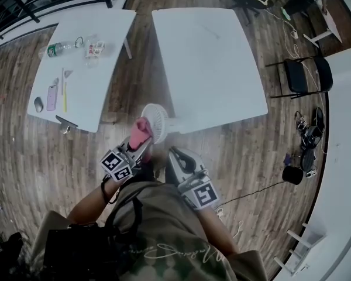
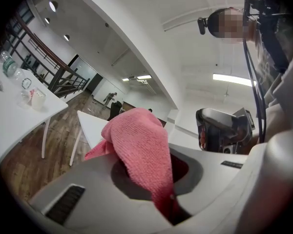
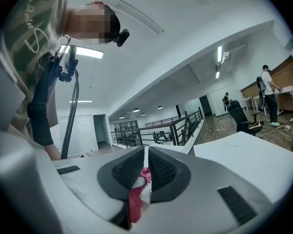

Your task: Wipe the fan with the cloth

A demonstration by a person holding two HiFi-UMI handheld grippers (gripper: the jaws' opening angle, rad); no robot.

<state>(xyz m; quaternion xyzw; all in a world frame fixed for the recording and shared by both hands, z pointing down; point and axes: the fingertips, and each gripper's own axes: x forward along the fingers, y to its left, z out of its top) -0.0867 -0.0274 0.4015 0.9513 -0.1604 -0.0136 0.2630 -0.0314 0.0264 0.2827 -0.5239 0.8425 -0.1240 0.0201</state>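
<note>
**Head view.** The fan stands at the 7 o'clock corner of the larger white table, with its round grille turned up toward me. My left gripper is clamped on the pink cloth. The cloth bunches past the tips toward 1 o'clock and touches the grille's lower left rim. My right gripper points toward 11 o'clock, at the fan's foot just below the grille.

**Left gripper view.** The cloth fills the gap between the jaws, which pinch its lower fold. It hides the fan from this camera. The right gripper shows at 3 o'clock.

**Right gripper view.** The jaws stand almost together. Low between them sits a white ribbed piece beside something pink, which I judge to be part of the fan, gripped to steady it.

**Step in hand: wiping.** I would hold the right grip firm, since the light fan could tip. I would then sweep the cloth's free fold around the rim with light pressure, keeping the hard tips off the grille.
</note>
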